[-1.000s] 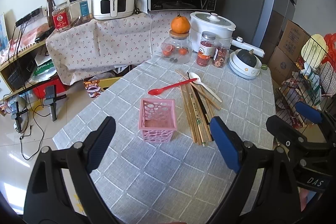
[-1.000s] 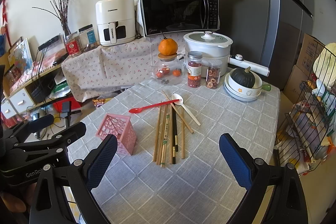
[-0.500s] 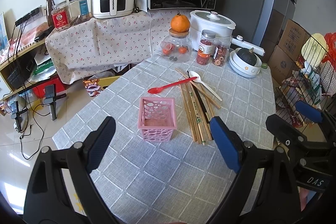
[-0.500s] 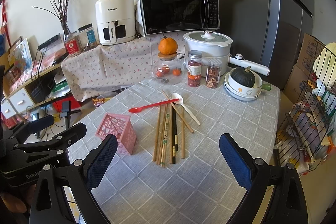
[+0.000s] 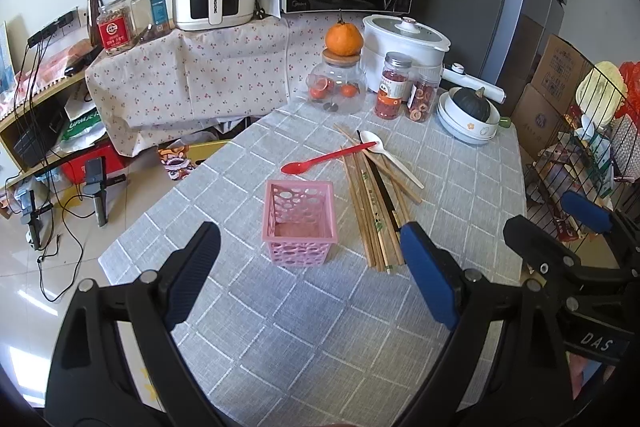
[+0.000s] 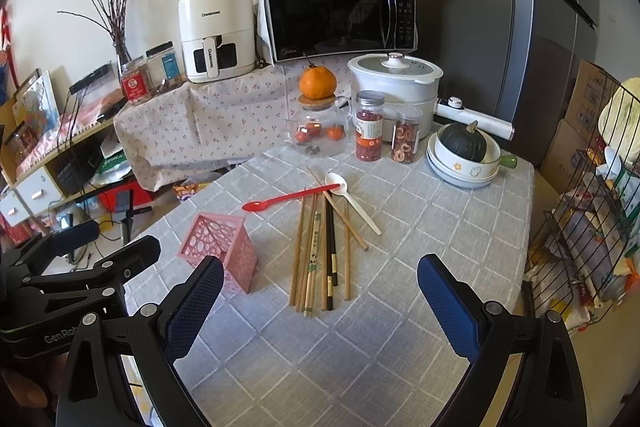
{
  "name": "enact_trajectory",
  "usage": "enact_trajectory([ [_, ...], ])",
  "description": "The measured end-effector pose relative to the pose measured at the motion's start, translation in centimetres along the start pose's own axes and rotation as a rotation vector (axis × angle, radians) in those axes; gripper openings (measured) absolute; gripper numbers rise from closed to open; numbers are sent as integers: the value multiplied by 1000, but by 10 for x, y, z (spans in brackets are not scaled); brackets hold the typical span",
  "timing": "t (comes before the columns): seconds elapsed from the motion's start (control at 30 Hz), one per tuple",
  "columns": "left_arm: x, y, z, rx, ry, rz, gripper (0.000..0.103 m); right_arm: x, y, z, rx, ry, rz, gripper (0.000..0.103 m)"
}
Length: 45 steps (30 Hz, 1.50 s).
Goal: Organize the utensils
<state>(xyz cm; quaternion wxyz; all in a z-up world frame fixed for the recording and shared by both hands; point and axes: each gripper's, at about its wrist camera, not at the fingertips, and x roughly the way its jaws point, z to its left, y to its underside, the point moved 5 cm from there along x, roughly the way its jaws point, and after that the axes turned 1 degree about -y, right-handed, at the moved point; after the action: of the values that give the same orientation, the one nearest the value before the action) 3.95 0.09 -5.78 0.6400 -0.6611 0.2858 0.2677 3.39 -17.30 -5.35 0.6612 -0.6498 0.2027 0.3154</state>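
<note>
I hold my left tool (image 5: pixel 308 263) and right tool (image 6: pixel 320 301) wide and empty above the table's (image 6: pixel 420 307) near edge, since the chopsticks (image 6: pixel 320 251) lie mid-table just beside the upright pink holder (image 5: pixel 301 219) awaiting loading.

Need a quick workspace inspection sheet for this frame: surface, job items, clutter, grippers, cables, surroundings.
Surface: table under a grey checked cloth, flat.
Job's things: pink basket upright and empty; chopsticks lying loose in a bundle beside it; red spoon and white spoon lying across the bundle's far end.
Clutter: glass jar with an orange on its lid, two snack jars, white cooker, bowl holding a squash, all at the far edge.
Grippers: left gripper and right gripper both open, holding nothing, above the near edge.
Cables: black cables on the floor, off the table.
Surroundings: microwave, air fryer, wire rack.
</note>
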Motion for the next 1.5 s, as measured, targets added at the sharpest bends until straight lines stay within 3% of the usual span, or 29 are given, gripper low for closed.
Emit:
enact_trajectory([
  [0.47,18,-1,-1,-10,-33,67,91,13,0,1,21,-5,34,99],
  [0.6,32,1,4,-37,-37,123,91,36,0,-12,59,-20,113,99],
  [0.73,45,-1,16,-82,-44,191,91,59,2,-25,50,18,182,99],
  [0.9,74,-2,43,-149,-55,322,91,95,-5,-19,-101,18,218,98],
  [1.07,95,8,70,-240,-41,449,91,136,-16,12,-379,-54,222,94],
  [1.13,102,18,76,-270,-15,504,91,159,-22,28,-494,-120,222,90],
  [1.23,109,30,81,-315,22,573,90,200,-25,47,-635,-196,284,72],
  [1.3,109,34,83,-335,45,596,89,230,-25,55,-699,-211,333,64],
  [1.5,104,31,91,-364,88,592,89,304,-28,70,-880,-188,409,60],
])
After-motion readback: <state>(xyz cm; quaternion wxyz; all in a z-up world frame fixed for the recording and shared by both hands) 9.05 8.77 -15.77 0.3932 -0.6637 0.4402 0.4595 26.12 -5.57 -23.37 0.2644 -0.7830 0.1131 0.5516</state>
